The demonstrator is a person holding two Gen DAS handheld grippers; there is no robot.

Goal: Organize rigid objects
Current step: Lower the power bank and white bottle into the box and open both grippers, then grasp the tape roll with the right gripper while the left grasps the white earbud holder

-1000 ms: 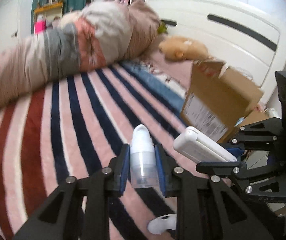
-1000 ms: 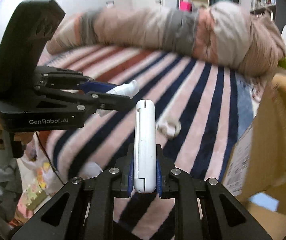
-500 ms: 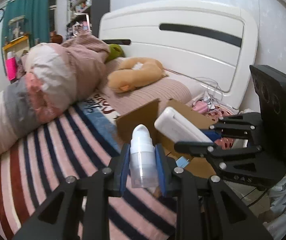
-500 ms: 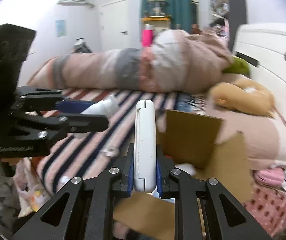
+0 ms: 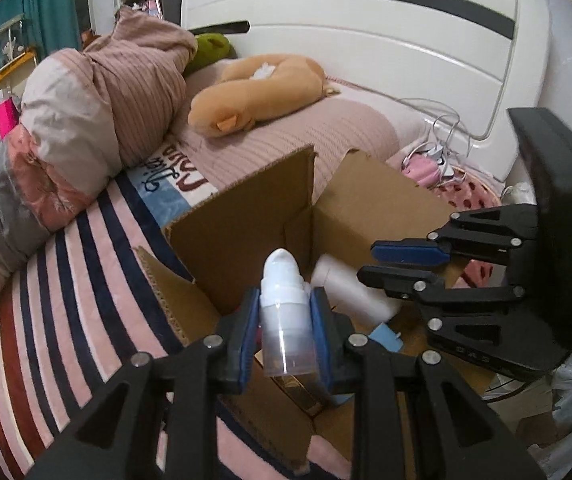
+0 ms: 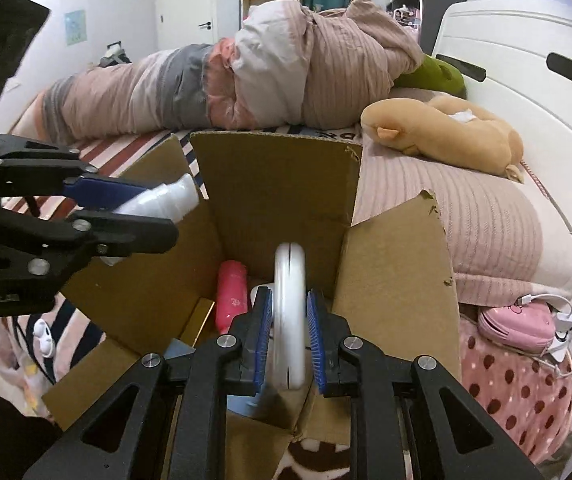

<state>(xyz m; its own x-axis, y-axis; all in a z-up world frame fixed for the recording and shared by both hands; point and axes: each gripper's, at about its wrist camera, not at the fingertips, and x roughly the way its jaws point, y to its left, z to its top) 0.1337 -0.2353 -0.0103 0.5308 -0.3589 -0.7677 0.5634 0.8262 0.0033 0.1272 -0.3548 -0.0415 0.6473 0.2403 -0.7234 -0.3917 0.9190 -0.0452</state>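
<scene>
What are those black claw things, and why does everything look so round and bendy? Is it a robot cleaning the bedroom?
Not a robot: a person holds one claw-shaped tool, called a gripper, in each hand. A tiny wide-eyed camera sits on each, which bends the picture. One picture looks out from the left gripper, the other from the right gripper. The left one squeezes a small clear bottle with a white cap. The right one has opened its jaws around a flat white case, which looks blurry, probably dropping. Both hover over an open cardboard box on a striped bed blanket. Inside the box lies a pink bottle. A tan plush toy rests by the headboard.
</scene>
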